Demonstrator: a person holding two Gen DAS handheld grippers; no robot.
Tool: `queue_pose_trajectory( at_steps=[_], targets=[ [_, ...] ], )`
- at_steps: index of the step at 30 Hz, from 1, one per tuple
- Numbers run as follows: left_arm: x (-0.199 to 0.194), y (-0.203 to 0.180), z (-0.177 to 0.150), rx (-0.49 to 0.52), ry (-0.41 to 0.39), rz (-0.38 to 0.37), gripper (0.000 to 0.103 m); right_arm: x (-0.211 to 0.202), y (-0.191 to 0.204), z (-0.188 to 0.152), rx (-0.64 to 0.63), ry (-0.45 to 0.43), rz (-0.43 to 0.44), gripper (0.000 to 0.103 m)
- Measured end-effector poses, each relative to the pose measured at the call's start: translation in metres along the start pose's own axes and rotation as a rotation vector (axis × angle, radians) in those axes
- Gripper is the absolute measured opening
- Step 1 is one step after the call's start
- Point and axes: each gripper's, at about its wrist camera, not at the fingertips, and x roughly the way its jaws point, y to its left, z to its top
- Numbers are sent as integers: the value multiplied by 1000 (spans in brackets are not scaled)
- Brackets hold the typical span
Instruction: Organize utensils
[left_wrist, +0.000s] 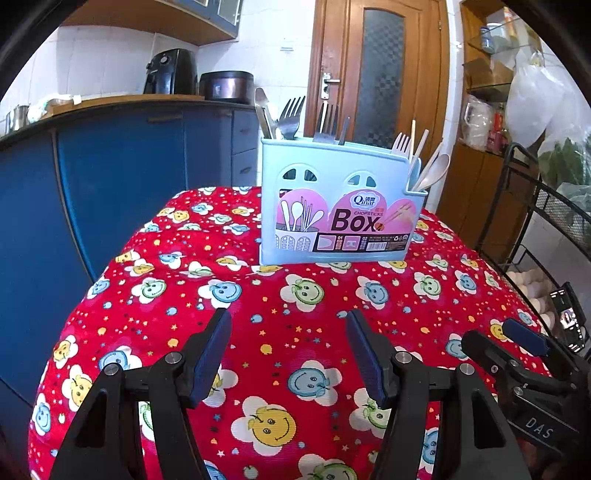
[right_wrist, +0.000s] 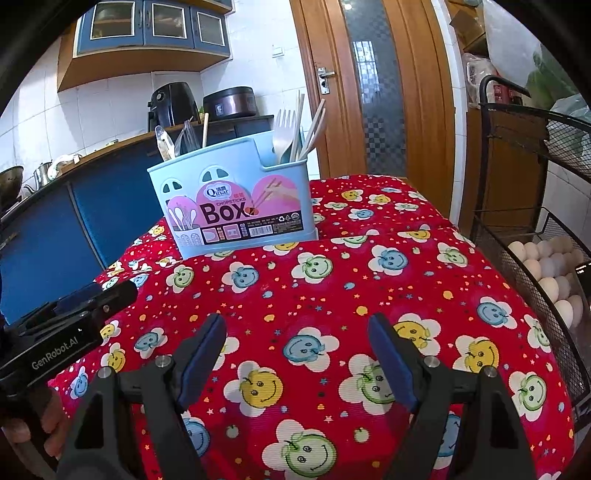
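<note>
On the worktop (left_wrist: 258, 369), draped in red patterned cloth, the blue utensil box (left_wrist: 336, 206) is stood upright at the far side, metal forks and spoons sorted into its left compartment, pale ones into its right. Nearer, well apart from it, the left gripper (left_wrist: 288, 358) and right gripper (right_wrist: 297, 363) are held with fingers wide, nothing gripped or touched.

Ahead of me the utensil box (left_wrist: 340, 206) stands upright on the tablecloth (left_wrist: 280, 317), near its far edge, forks (left_wrist: 291, 118) and spoons (left_wrist: 434, 171) standing in it. Behind it, the door (left_wrist: 380, 70); counter (left_wrist: 122, 107) left, wire rack (right_wrist: 532, 221) of eggs (right_wrist: 550, 269) right.
</note>
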Motion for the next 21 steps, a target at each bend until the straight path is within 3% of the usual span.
queue_pose_trajectory(
  at_steps=[21],
  targets=[
    [-2, -2, 0, 5, -8, 1, 66, 0, 1, 0, -2, -1, -1, 81]
  ],
)
